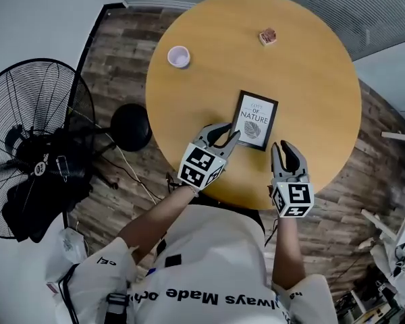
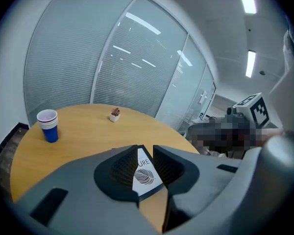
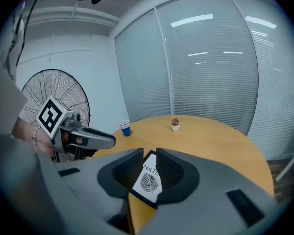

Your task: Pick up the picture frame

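The black-edged picture frame with a leaf print lies flat on the round wooden table, near its front edge. My left gripper points at the frame's lower left edge, jaws a narrow gap apart and holding nothing. My right gripper hovers just off the frame's lower right corner, also narrowly open and empty. In the left gripper view the frame shows through the gap of the left gripper. The right gripper view shows the frame beyond the right gripper.
A stack of cups stands at the table's far left, and a small potted plant at its far side. A large floor fan and a black round base stand left of the table. Glass walls with blinds lie behind.
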Tool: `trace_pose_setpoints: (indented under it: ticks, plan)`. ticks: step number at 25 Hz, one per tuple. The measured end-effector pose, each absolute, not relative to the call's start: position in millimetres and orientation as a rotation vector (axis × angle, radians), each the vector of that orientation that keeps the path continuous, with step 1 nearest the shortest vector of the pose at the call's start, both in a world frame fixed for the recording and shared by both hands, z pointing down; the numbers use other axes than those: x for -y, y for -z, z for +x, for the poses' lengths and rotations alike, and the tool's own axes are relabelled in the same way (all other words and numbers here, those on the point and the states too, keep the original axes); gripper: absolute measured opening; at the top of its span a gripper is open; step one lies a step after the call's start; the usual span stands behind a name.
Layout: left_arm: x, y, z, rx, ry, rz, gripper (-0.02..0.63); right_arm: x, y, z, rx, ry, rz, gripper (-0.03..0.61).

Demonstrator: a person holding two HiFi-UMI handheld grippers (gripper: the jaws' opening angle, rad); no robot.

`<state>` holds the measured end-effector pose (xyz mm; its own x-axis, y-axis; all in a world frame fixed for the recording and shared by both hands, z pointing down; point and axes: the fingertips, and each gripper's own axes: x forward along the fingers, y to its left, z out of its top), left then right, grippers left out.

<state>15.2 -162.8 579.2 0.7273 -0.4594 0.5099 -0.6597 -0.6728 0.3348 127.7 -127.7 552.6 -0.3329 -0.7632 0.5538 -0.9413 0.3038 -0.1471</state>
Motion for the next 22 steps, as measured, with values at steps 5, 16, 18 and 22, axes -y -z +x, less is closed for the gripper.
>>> trace_pose_setpoints:
  ticks: [5,16,18,22]
  plan:
    - [164.5,-612.7,19.7,0.848,-0.581,2.383,0.077,130.2,-585.6,131.7,2.165,-0.691,1.512,0.078]
    - [163.9,-677.2,22.3,0.853,-0.679,2.299,0.078,133.3,-650.6,139.3,2.093,-0.769,1.491,0.078]
    - [164.5,-686.7,21.6,0.854,-0.693,2.286,0.078,134.1,-660.0,140.1,2.079,-0.783,1.492,0.078]
    - [166.5,-706.1,20.3,0.859,-0.724,2.263,0.078,136.6,-679.0,140.5,2.057,-0.808,1.484,0.080]
